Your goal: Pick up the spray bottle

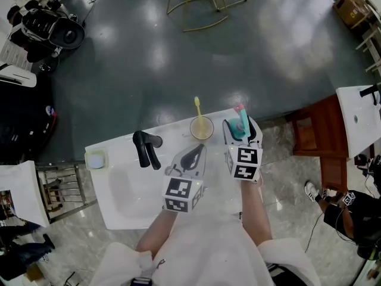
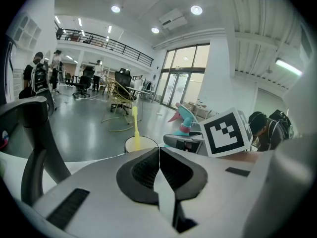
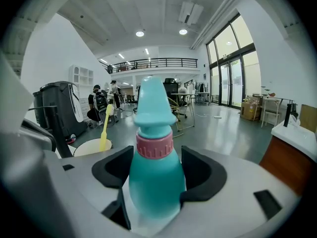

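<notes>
Grasp stage, by the look of it: the teal plastic spray bottle with a pink collar (image 3: 153, 177) stands upright btwn the jaws of the right gripper (image 3: 157, 168). Both black pads press on the sides of its rounded body just below the collar, so the jaws are narrowed to bottle width and gripping it.

From the head view the bottle (image 1: 240, 124) is at the far right corner of the white basin countertop (image 1: 125, 189). No view shows clearly whether its base is on the surface or already a touch above it.

The left gripper (image 2: 159, 165) has its pads pressed together w/ nothing btwn them, and hovers over the counter just left of the right one. It has no part in this step.

Next move, as I judge it: a straight vertical lift, grip kept firm. The body is smooth and tapers upward, so it could prob. slip down through the pads if the squeeze eases.

The pale yellow cup holding a yellow toothbrush (image 1: 202, 127) stands just left of the bottle, so no sideways swing that way. The black tap (image 1: 146, 148) is further left, well clear.
</notes>
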Demonstrator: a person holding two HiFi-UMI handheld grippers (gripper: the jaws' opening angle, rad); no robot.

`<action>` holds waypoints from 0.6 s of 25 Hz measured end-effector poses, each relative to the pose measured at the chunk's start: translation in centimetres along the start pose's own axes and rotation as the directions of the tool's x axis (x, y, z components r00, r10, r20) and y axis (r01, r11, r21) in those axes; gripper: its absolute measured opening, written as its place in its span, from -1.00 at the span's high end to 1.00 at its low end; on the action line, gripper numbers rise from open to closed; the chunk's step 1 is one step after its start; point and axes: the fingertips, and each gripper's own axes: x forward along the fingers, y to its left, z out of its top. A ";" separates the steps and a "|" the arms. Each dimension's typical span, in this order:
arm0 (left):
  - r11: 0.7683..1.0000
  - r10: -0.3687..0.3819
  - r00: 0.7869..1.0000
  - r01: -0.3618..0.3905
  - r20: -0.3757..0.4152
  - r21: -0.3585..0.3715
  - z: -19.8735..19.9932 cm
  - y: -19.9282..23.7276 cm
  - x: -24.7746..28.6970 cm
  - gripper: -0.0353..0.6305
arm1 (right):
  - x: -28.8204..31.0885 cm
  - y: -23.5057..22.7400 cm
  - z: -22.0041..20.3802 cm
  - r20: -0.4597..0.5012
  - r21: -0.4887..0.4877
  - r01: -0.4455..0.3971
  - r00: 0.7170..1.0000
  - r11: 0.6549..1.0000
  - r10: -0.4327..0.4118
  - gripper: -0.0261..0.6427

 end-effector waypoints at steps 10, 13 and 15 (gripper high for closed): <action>1.000 0.002 1.000 -0.002 0.012 0.005 0.3 0.0 -0.3 0.82 | -0.6 0.1 0.6 0.016 -0.005 0.008 1.000 1.000 -0.008 0.00; 1.000 -0.001 1.000 0.001 0.016 0.006 0.4 -0.1 -0.5 0.82 | -1.0 0.2 1.0 0.025 -0.009 0.008 1.000 1.000 -0.008 0.00; 1.000 -0.003 1.000 0.003 0.021 0.008 0.5 -0.1 -0.6 0.82 | -1.3 0.3 1.3 0.036 -0.009 0.010 0.999 1.000 -0.010 0.00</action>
